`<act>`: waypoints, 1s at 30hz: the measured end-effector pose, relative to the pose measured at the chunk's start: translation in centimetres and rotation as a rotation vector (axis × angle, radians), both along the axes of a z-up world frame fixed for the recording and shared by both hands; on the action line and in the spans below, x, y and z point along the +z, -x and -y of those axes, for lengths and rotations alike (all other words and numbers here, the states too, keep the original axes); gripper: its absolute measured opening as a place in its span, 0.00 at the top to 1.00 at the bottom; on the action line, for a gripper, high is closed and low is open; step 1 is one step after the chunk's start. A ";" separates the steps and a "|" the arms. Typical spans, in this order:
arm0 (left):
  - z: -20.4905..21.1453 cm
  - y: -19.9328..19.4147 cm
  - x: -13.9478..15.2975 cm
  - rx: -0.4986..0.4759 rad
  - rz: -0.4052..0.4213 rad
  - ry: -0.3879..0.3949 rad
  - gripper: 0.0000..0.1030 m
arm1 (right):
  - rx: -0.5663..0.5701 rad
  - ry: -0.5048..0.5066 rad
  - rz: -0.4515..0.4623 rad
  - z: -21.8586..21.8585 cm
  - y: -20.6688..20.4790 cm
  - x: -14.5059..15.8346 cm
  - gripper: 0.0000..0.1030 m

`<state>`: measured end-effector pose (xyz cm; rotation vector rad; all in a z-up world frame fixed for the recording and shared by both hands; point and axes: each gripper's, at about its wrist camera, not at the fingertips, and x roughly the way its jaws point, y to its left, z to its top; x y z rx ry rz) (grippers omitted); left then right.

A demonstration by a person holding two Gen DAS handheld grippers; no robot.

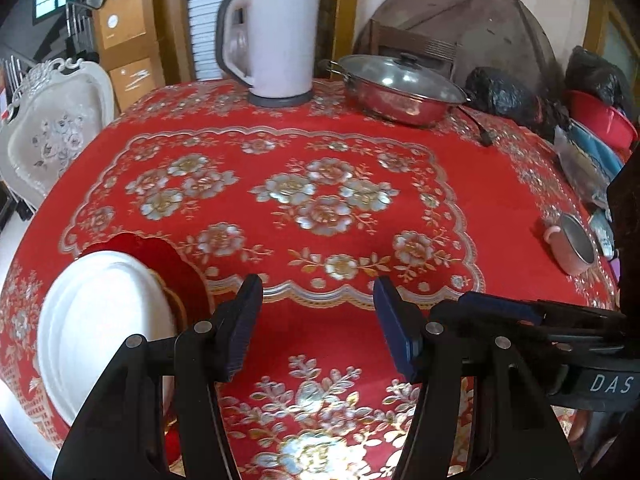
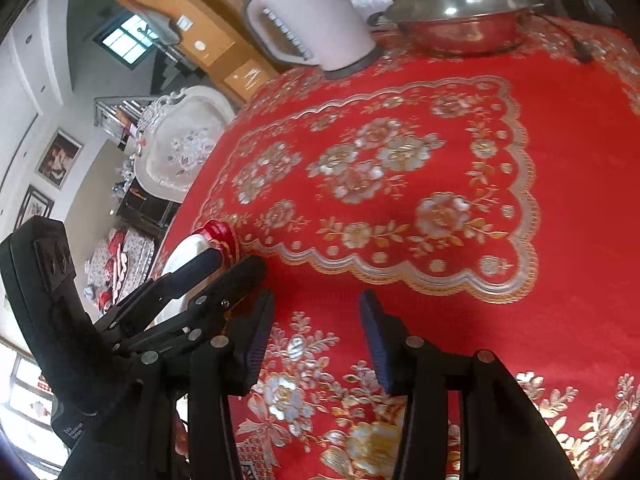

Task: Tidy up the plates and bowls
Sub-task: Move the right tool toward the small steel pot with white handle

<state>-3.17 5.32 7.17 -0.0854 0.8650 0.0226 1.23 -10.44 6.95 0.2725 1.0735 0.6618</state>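
Note:
A white plate [image 1: 100, 328] lies on a red scalloped plate [image 1: 176, 264] at the near left edge of the table with the red floral cloth [image 1: 320, 184]. My left gripper [image 1: 318, 312] is open and empty, just right of the plates and above the cloth. My right gripper [image 2: 316, 332] is open and empty above the cloth. In the right wrist view the left gripper [image 2: 240, 264] shows at the left, beside the white plate [image 2: 184, 252] and the red plate [image 2: 220, 236].
A white kettle [image 1: 276, 40] and a lidded steel pan [image 1: 400, 88] stand at the far side. A pink cup [image 1: 572, 244], black bags [image 1: 504, 96] and a red basin [image 1: 600, 120] are at the right. An ornate chair [image 1: 56, 128] stands left of the table.

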 end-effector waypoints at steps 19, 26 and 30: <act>3.9 -2.9 -1.6 -0.064 -0.035 0.017 0.44 | -0.096 -0.002 -0.029 5.0 -0.9 -0.9 0.55; 6.7 -4.4 -1.2 -0.117 -0.036 0.030 0.44 | -0.157 0.013 -0.023 7.7 -1.1 -0.9 0.55; 8.6 -5.8 -0.6 -0.151 -0.038 0.049 0.44 | -0.208 0.018 -0.020 10.0 -1.1 -0.7 0.55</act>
